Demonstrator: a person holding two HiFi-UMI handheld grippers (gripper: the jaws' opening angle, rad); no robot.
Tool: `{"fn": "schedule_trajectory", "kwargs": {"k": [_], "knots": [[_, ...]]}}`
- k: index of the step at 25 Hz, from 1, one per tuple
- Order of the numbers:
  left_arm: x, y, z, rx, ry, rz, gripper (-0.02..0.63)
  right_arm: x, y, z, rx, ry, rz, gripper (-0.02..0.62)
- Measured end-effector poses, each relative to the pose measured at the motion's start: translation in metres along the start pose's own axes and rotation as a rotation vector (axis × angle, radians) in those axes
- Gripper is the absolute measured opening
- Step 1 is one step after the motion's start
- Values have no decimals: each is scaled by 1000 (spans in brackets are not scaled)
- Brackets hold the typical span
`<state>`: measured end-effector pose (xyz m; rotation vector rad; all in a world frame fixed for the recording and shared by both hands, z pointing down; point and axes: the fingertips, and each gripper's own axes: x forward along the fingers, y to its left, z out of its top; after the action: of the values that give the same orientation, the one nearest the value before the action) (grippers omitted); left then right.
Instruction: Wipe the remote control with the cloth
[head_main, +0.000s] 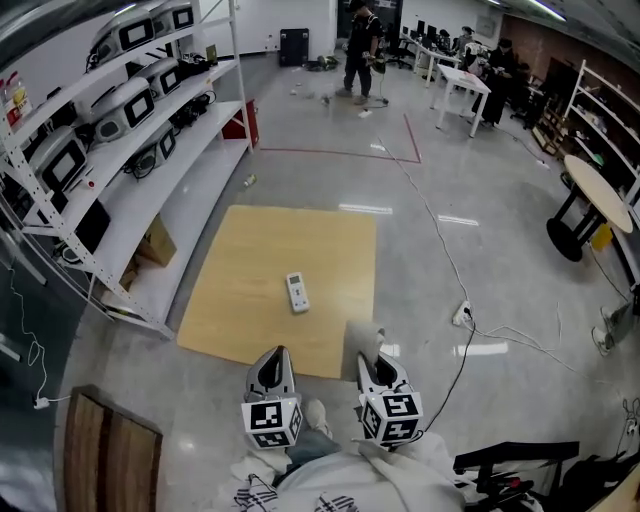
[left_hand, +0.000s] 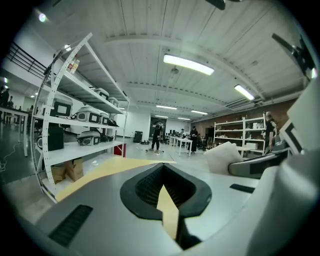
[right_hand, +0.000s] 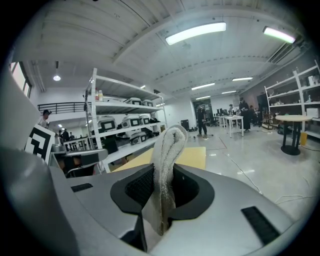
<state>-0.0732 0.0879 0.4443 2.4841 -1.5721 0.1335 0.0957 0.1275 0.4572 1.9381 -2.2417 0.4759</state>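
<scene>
Bare wooden board (head_main: 250, 300) on every side of remote control (head_main: 297, 292); shelving rack (head_main: 130, 160) close along left, power cable (head_main: 441, 243) trailing past right edge.

Remote control (head_main: 297, 292) lies on a board (head_main: 240, 300) on the floor, shelves (head_main: 130, 160) to its left; cloth (head_main: 362, 338) in the right gripper (head_main: 368, 358) sits at the board's near edge.

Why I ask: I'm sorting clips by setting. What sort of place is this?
Likely a robotics lab or workshop: open metal shelves stacked with similar screened machines, white tables at the far end, and a cable trailing across the polished floor.
</scene>
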Motion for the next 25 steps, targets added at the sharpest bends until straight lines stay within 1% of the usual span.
{"fn": "schedule_trajectory", "kwargs": {"k": [6,10,13,17,22,25], "knots": [[51,14,4,-3,40,-21,2,59,-6,22,2,13,12,89],[86,36,10,-5,39,-19,2,106,-5,33,-1,20,28,89],[104,52,14,-5,39,-12,2,132,-3,36,11,30,32,89],[124,65,10,-21,72,1,2,154,-5,32,30,67,28,89],[138,52,-9,-33,124,14,2,169,-23,16,41,141,29,89],[143,42,-15,-44,157,19,2,176,-28,19,26,155,52,89]]}}
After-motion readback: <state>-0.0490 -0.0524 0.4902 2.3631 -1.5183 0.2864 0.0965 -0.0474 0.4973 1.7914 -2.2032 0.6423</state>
